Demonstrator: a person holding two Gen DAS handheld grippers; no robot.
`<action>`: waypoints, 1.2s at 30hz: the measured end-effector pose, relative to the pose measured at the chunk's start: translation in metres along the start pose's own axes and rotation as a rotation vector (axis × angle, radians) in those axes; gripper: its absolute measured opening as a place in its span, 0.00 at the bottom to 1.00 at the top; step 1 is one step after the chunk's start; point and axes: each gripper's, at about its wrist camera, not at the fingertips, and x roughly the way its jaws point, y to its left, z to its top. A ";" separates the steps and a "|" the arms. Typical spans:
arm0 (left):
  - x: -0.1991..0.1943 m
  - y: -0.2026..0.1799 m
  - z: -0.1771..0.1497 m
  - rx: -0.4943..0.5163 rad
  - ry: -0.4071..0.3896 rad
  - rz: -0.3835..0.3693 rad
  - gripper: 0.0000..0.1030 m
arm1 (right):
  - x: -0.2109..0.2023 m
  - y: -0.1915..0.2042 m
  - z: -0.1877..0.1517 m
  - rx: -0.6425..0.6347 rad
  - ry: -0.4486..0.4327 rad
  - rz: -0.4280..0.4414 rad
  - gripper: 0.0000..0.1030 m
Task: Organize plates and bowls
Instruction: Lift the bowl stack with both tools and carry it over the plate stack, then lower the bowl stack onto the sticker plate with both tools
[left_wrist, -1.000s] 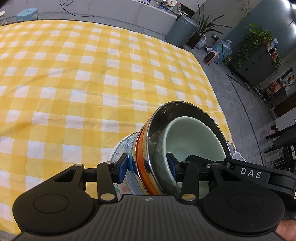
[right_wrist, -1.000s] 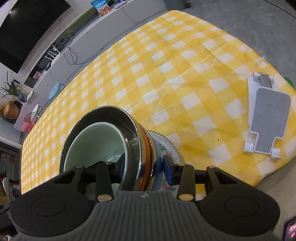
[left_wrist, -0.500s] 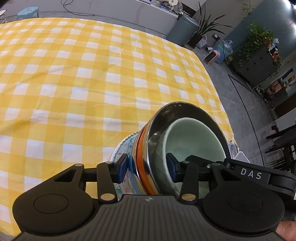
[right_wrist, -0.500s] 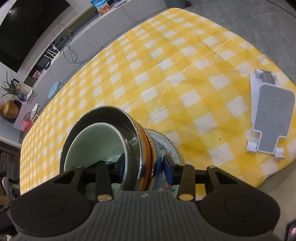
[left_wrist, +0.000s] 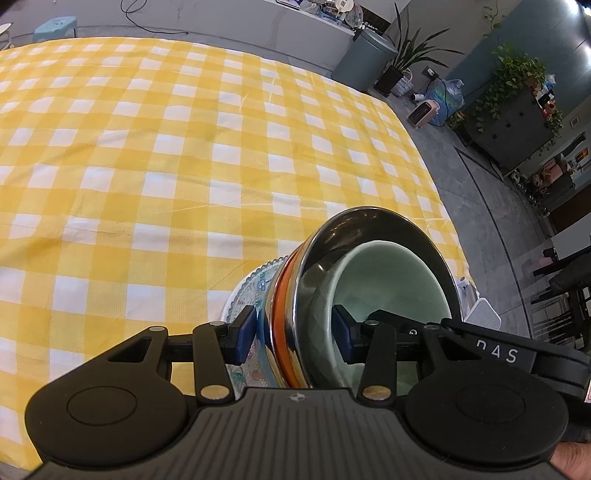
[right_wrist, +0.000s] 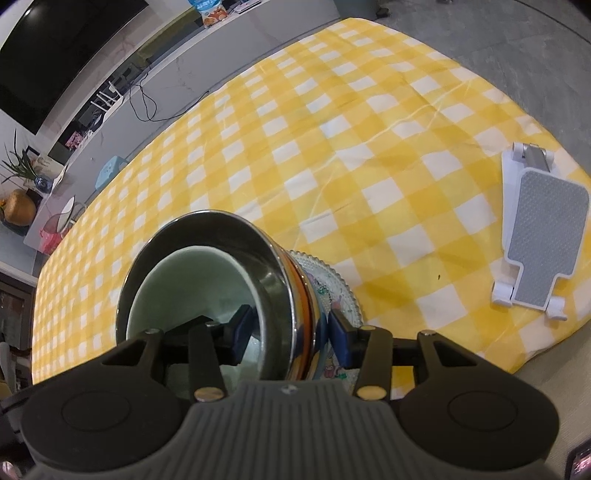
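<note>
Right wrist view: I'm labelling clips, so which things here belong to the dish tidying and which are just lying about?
Part of the job:
- green bowl nested in the steel bowl
- orange-rimmed dish beneath them
- patterned plate at the bottom
- right gripper straddling the stack's edge

Just lying about:
- white and grey stand on the checked tablecloth

Opposing wrist views, steeply downward, close, sharing bowl stack (left_wrist: 369, 295)
</note>
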 end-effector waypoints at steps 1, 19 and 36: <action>0.000 0.000 0.000 -0.001 0.004 0.002 0.48 | -0.001 0.001 -0.001 -0.006 -0.002 -0.003 0.43; -0.024 -0.012 0.004 0.054 -0.031 0.050 0.46 | -0.023 0.015 -0.008 -0.056 -0.063 -0.050 0.49; -0.092 -0.035 -0.005 0.182 -0.165 0.021 0.61 | -0.089 0.039 -0.018 -0.133 -0.224 -0.033 0.52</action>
